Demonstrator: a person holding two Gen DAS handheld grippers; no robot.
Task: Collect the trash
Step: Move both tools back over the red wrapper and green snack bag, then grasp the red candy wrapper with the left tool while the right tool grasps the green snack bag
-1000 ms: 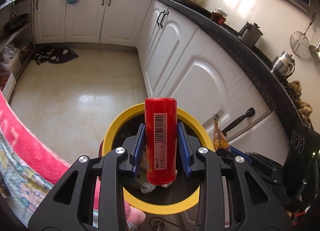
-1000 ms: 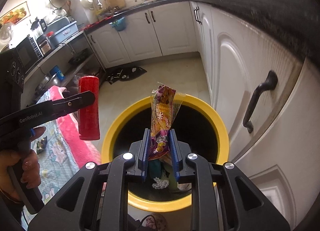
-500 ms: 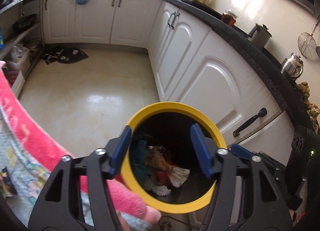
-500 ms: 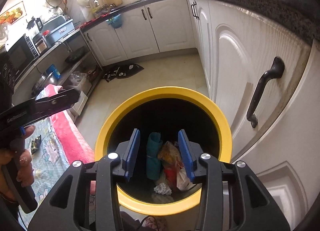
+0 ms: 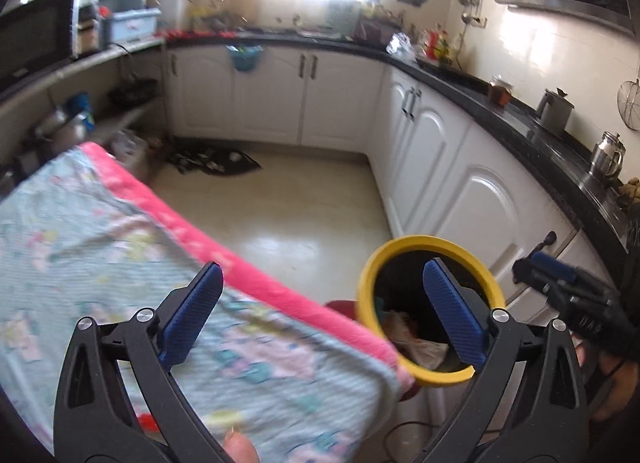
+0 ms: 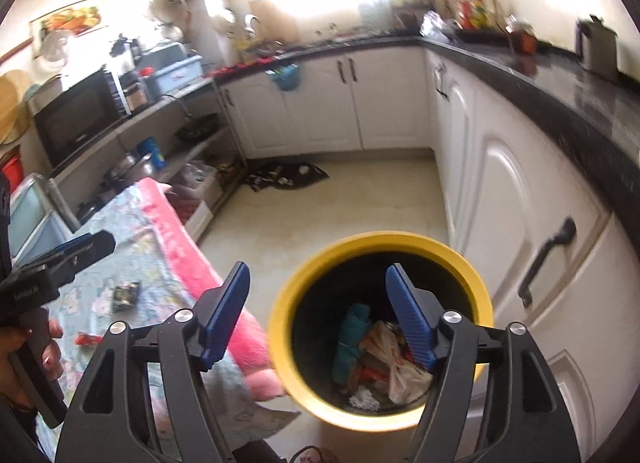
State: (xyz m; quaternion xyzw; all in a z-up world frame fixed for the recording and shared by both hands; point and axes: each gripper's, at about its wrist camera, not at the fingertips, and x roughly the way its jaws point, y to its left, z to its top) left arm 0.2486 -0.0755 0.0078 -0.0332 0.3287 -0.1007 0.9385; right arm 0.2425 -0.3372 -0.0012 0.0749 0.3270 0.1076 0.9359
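A yellow-rimmed bin point(image 6: 472, 271) stands on the floor by the white cabinets, with wrappers and other trash point(image 6: 384, 355) inside; it also shows in the left wrist view point(image 5: 366, 287). My left gripper point(image 5: 320, 311) is open and empty, above the table edge, left of the bin. My right gripper point(image 6: 318, 311) is open and empty, above the bin's left rim. A small dark wrapper point(image 6: 126, 295) and a red scrap point(image 6: 89, 339) lie on the floral cloth point(image 6: 132, 259). A red scrap point(image 5: 149, 421) shows under my left gripper.
The table has a floral cloth with a pink edge point(image 5: 240, 267). White cabinets point(image 5: 472, 203) under a black counter point(image 5: 532, 135) run along the right. A dark mat point(image 5: 216, 161) lies on the floor. Shelves with a microwave point(image 6: 80, 119) stand at the left.
Both grippers opened and dropped the red can and the snack wrapper into the bin. Both have since lifted and swung left towards the table.
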